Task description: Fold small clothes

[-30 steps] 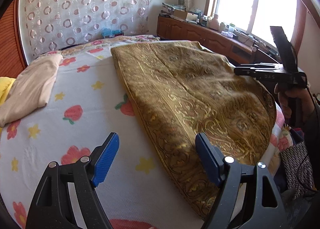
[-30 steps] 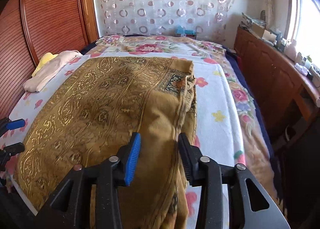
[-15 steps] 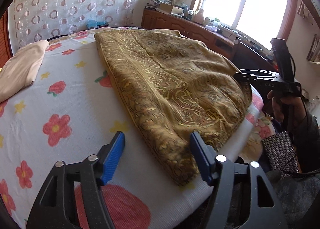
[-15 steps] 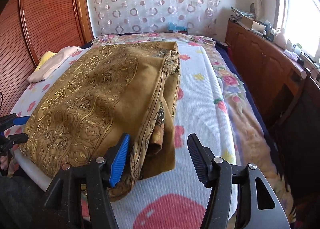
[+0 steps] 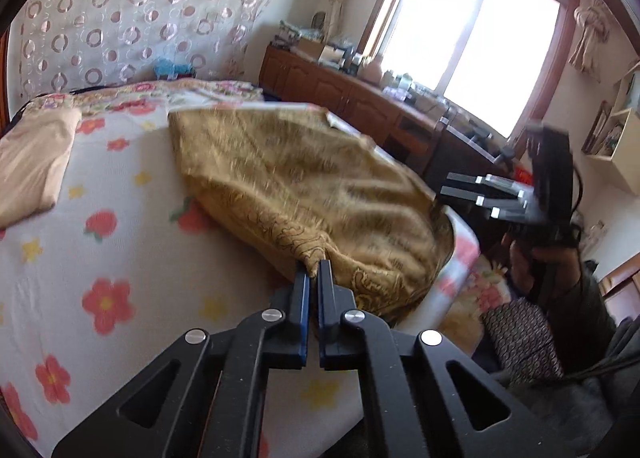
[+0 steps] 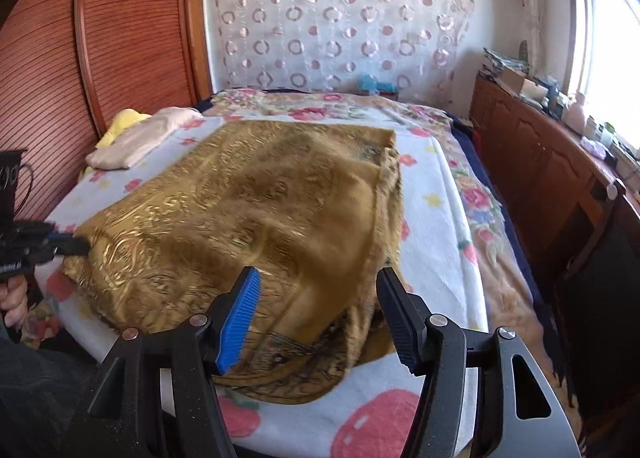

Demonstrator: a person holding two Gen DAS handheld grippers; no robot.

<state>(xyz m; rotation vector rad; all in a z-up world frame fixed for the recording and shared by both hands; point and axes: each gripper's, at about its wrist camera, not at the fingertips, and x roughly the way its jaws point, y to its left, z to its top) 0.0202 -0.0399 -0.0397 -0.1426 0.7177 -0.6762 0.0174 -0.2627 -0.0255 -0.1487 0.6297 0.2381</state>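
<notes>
1. Gold patterned cloth — the task's thing — lies spread over the near half of the flowered bed sheet, its near edge bunched and its right side doubled into loose layers.
2. Left gripper: jaws pressed together, pinching the near left corner of the cloth, which rises into a small peak at the tips; the jaws have just been closing.
3. Right gripper: jaws spread, poised over the cloth's near right corner with fabric below and between them but not pressed; they have been opening a little wider.
4. Beige folded garment lies well apart from the cloth, at its far left, with something yellow behind it.
5. Risks, as judged: only one corner is held, so a lift now would drag the cloth askew; the thin pinch may slip free; the right jaws may close on several layers at once — a crooked fold would follow.
6. Writing: pale marks on the left gripper's body, too blurred to read; no brand legible.
</notes>
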